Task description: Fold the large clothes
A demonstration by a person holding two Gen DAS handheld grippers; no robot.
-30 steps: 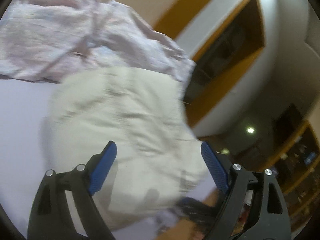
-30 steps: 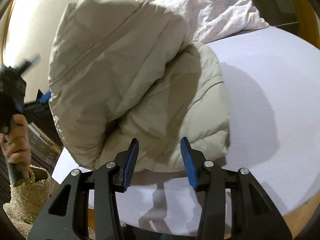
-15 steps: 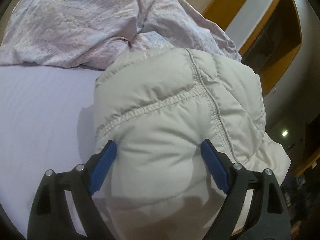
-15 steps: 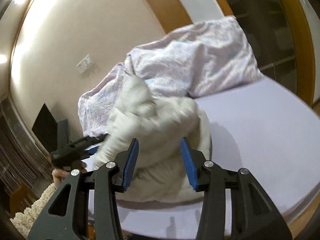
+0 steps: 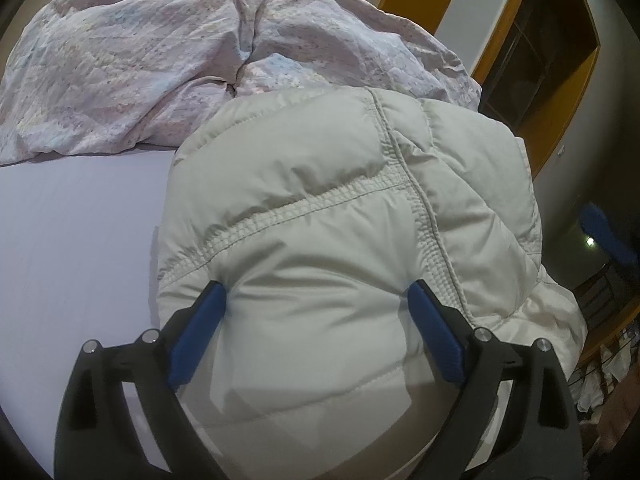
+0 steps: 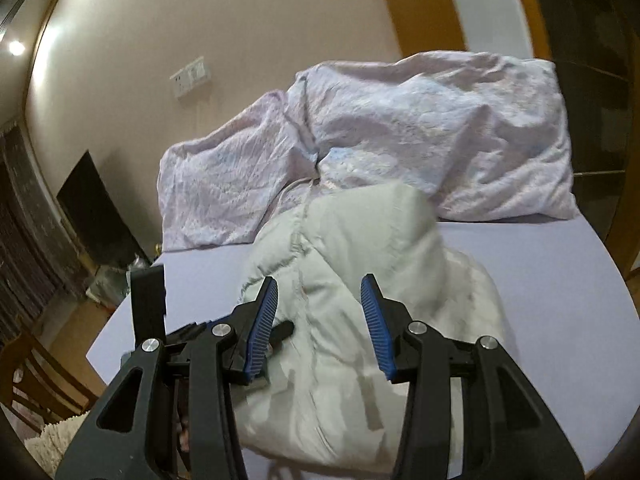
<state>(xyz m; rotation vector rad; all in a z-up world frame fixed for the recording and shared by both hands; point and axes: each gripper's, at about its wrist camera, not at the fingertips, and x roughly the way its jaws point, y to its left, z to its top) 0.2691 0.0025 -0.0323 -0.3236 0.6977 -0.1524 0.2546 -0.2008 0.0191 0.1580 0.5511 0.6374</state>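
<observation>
pale cream quilted puffer jacket (image 5: pixel 340 240) lies bunched in a rounded heap on the bed's lavender fitted sheet (image 5: pixel 72 232), near the front edge. seams and stitched panels face up in the left wrist view.

left hand-held gripper (image 5: pixel 316 300): blue-padded fingers (image 5: pixel 196 332) spread wide, one on each side of a bulging jacket panel, pads pressed against the fabric but not pinching it closed. the right hand-held gripper's blue pad shows blurred at the right edge of this view.

right hand-held gripper (image 6: pixel 318 308): jaws set moderately apart, nothing clamped between them; jacket (image 6: pixel 360 300) sits below and beyond the tips, somewhat motion-blurred. the left hand-held gripper's black body (image 6: pixel 224 340) shows at the jacket's left side in this view.

crumpled pink-and-pale-blue patterned duvet (image 5: pixel 200 52) is piled behind the jacket against the beige wall (image 6: pixel 160 20), touching the jacket's far edge. white wall switch plate (image 6: pixel 191 75) on the wall. wooden chair (image 6: pixel 36 372) at lower left, beside the bed.
</observation>
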